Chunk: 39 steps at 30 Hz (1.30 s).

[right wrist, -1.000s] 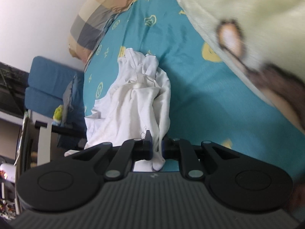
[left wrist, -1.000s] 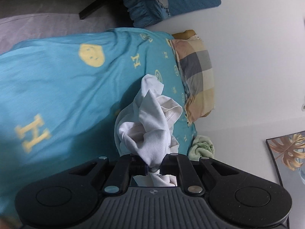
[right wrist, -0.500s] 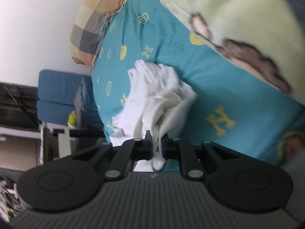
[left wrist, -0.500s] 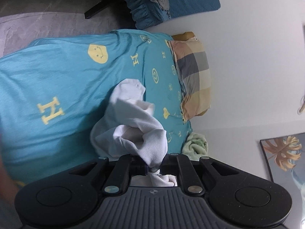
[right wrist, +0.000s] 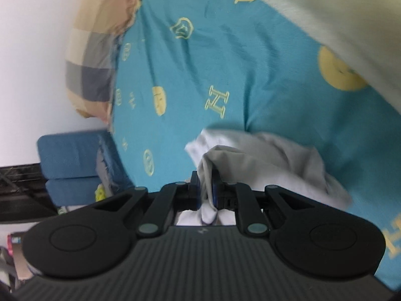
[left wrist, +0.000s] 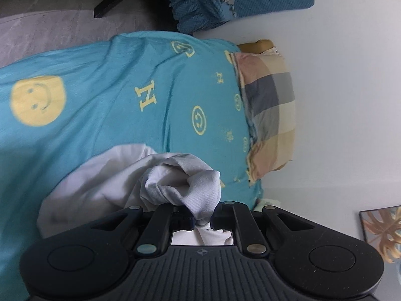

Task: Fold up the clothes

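Observation:
A white garment [left wrist: 112,183] lies crumpled on a teal bedsheet [left wrist: 105,105] printed with yellow smileys and letters. My left gripper [left wrist: 201,222] is shut on a bunched fold of the garment, which rises between its fingers. In the right wrist view the same white garment [right wrist: 275,155] spreads to the right on the teal bedsheet [right wrist: 225,62]. My right gripper [right wrist: 206,195] is shut on another fold of it. Both grippers sit close above the bed.
A checked pillow [left wrist: 270,110] lies at the head of the bed by the white wall; it also shows in the right wrist view [right wrist: 97,47]. A blue chair [right wrist: 70,165] stands beside the bed. A pale green blanket [right wrist: 338,7] covers the far side.
Both grippers have come down closer to the bed while still holding the garment. The garment has spread out lower and flatter on the sheet.

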{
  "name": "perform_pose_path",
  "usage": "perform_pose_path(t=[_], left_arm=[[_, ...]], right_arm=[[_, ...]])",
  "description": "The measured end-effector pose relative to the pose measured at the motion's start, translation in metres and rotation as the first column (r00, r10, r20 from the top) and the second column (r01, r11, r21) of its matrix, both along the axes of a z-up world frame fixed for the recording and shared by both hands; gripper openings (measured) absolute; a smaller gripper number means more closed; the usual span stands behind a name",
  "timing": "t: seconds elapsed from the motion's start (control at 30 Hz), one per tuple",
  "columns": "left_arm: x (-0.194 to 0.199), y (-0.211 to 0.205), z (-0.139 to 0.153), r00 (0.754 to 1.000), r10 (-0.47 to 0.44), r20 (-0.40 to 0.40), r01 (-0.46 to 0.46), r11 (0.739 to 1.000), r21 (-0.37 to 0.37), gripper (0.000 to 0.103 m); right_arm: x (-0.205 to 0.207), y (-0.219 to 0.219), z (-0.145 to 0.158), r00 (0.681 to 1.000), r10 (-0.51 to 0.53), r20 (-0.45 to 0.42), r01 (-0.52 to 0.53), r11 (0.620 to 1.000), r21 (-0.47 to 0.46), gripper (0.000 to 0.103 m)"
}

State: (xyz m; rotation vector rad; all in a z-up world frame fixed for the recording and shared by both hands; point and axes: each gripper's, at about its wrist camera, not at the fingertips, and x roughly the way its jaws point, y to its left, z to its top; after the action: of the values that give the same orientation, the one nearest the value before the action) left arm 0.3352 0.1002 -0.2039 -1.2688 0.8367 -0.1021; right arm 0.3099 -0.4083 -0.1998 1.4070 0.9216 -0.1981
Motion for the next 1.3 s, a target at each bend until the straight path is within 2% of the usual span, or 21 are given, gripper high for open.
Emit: perform_pose_path(t=[0.17,0.33,0.4,0.43,0.47,0.5,0.57,0.63,0.7,0.73,0.77,0.83,0.9,0.97,1.0,1.03,1.07,1.1,1.17,1.23,1.3], left_arm=[[0.054,-0.009,-0.040,0.998,-0.048,-0.040,0.050,0.997,0.066,0.011],[0.068,-0.016,-0.047,0.994,-0.106,-0.017,0.108,0.984,0.143,0.015],[0.065,-0.019,-0.037,0.989,-0.144,0.018,0.138,0.972,0.192,0.023],[0.063,-0.021,-0.031,0.986,-0.164,0.039,0.152,0.964,0.220,0.033],[0.060,-0.023,-0.024,0.981,-0.186,0.061,0.165,0.954,0.250,0.040],[0.055,-0.027,-0.016,0.973,-0.214,0.090,0.180,0.940,0.291,0.042],[0.041,-0.034,0.000,0.948,-0.285,0.137,0.215,0.899,0.382,0.048],[0.029,-0.048,0.014,0.912,-0.371,0.175,0.250,0.840,0.481,0.053],[0.020,-0.067,0.020,0.878,-0.445,0.175,0.272,0.766,0.583,0.055],[0.017,-0.078,0.021,0.863,-0.478,0.167,0.280,0.726,0.629,0.056],[0.014,-0.088,0.021,0.847,-0.508,0.157,0.286,0.685,0.670,0.056],[0.015,-0.106,0.014,0.827,-0.545,0.134,0.294,0.624,0.724,0.056],[0.019,-0.119,0.004,0.820,-0.562,0.111,0.293,0.579,0.761,0.055],[0.025,-0.125,-0.007,0.831,-0.550,0.086,0.281,0.548,0.787,0.051],[0.026,-0.126,-0.012,0.842,-0.535,0.070,0.272,0.533,0.801,0.049],[0.027,-0.125,-0.018,0.852,-0.520,0.057,0.262,0.519,0.814,0.045],[0.029,-0.123,-0.023,0.858,-0.512,0.047,0.259,0.509,0.821,0.040],[0.034,-0.118,-0.029,0.862,-0.505,0.036,0.266,0.512,0.817,0.037],[0.046,-0.107,-0.041,0.871,-0.491,0.014,0.282,0.523,0.804,0.024],[0.057,-0.096,-0.052,0.878,-0.478,0.008,0.299,0.563,0.770,0.016],[0.066,-0.089,-0.057,0.879,-0.476,0.007,0.309,0.581,0.753,0.013]], right_arm=[[0.045,-0.006,-0.041,0.998,0.019,-0.065,-0.019,1.000,0.002,0.013],[0.056,-0.004,-0.054,0.993,0.120,-0.011,-0.120,0.992,-0.042,0.016],[0.053,-0.002,-0.046,0.987,0.159,0.040,-0.155,0.985,-0.072,0.025],[0.050,-0.001,-0.041,0.982,0.173,0.071,-0.167,0.982,-0.083,0.029],[0.047,0.000,-0.036,0.977,0.187,0.101,-0.178,0.979,-0.095,0.038],[0.043,0.001,-0.030,0.970,0.200,0.139,-0.185,0.976,-0.113,0.050],[0.032,0.007,-0.014,0.945,0.248,0.211,-0.214,0.961,-0.174,0.067],[0.023,0.015,0.001,0.912,0.314,0.266,-0.249,0.936,-0.251,0.069],[0.013,0.027,0.014,0.873,0.392,0.291,-0.275,0.887,-0.370,0.069],[0.009,0.037,0.021,0.847,0.447,0.286,-0.281,0.835,-0.473,0.069],[0.004,0.048,0.028,0.821,0.502,0.274,-0.281,0.771,-0.572,0.068],[0.000,0.073,0.033,0.770,0.601,0.213,-0.265,0.605,-0.751,0.062],[0.005,0.093,0.028,0.741,0.658,0.133,-0.270,0.474,-0.838,0.044],[0.019,0.102,0.015,0.730,0.679,0.083,-0.296,0.423,-0.857,0.030],[0.026,0.102,0.008,0.740,0.669,0.071,-0.289,0.412,-0.864,0.022],[0.034,0.101,0.002,0.751,0.658,0.060,-0.282,0.401,-0.871,0.019],[0.041,0.100,-0.004,0.762,0.646,0.049,-0.275,0.391,-0.879,0.014],[0.048,0.099,-0.011,0.773,0.633,0.038,-0.272,0.385,-0.882,0.013],[0.061,0.095,-0.027,0.795,0.607,0.014,-0.269,0.373,-0.888,0.012],[0.069,0.093,-0.039,0.801,0.599,0.000,-0.272,0.364,-0.891,0.012],[0.075,0.093,-0.047,0.805,0.593,0.003,-0.266,0.365,-0.892,0.012]])
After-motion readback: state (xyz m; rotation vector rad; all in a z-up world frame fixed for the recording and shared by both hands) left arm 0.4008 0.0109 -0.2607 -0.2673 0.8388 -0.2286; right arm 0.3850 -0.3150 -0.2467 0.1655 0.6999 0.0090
